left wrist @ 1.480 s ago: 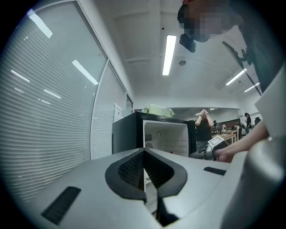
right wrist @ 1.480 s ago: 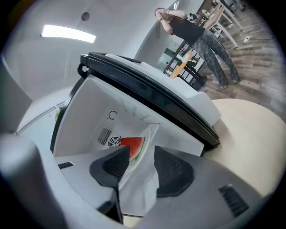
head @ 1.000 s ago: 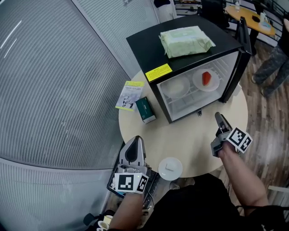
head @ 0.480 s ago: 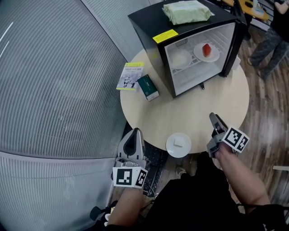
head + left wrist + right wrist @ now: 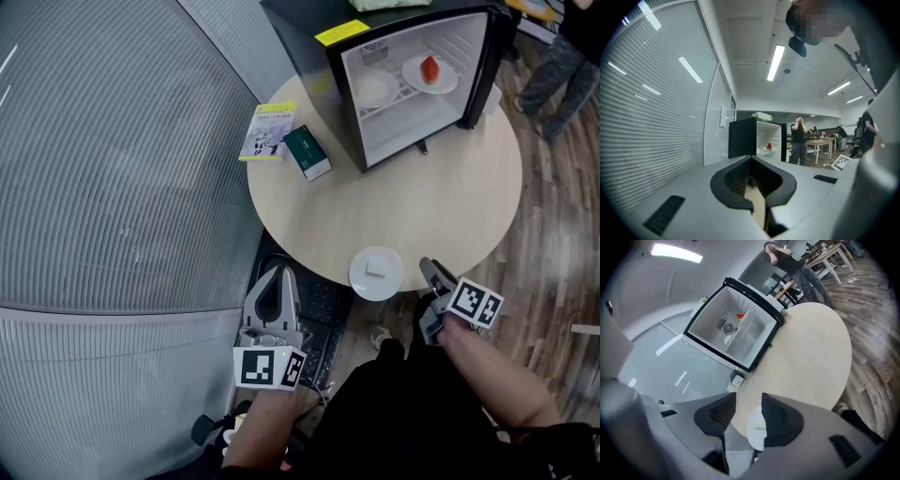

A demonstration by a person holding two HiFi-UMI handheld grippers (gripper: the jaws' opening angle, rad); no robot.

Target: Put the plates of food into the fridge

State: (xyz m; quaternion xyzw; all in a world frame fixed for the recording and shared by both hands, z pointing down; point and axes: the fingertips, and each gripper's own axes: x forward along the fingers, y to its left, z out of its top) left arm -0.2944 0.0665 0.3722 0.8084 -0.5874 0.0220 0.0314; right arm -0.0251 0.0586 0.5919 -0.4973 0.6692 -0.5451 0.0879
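The black mini fridge [image 5: 412,84] stands open at the table's far side. On its shelf sit a white plate [image 5: 375,89] and a plate with red food [image 5: 429,73]; the red food [image 5: 769,146] also shows in the left gripper view. A third white plate [image 5: 376,273] with a small pale piece lies at the near edge of the round table [image 5: 450,197]. My right gripper [image 5: 428,274] is open just right of it, and the plate [image 5: 757,427] shows past its jaws. My left gripper [image 5: 278,281] is shut and empty, low and left of the table.
A booklet [image 5: 265,131] and a green box [image 5: 307,153] lie on the table left of the fridge. A ribbed glass wall [image 5: 112,187] runs along the left. A person [image 5: 799,140] stands beyond the fridge, with desks behind. Wood floor [image 5: 562,244] lies to the right.
Both grippers have drawn back toward me; the right one went from mid-table to the near edge beside the plate. The fridge has slid up in the view.
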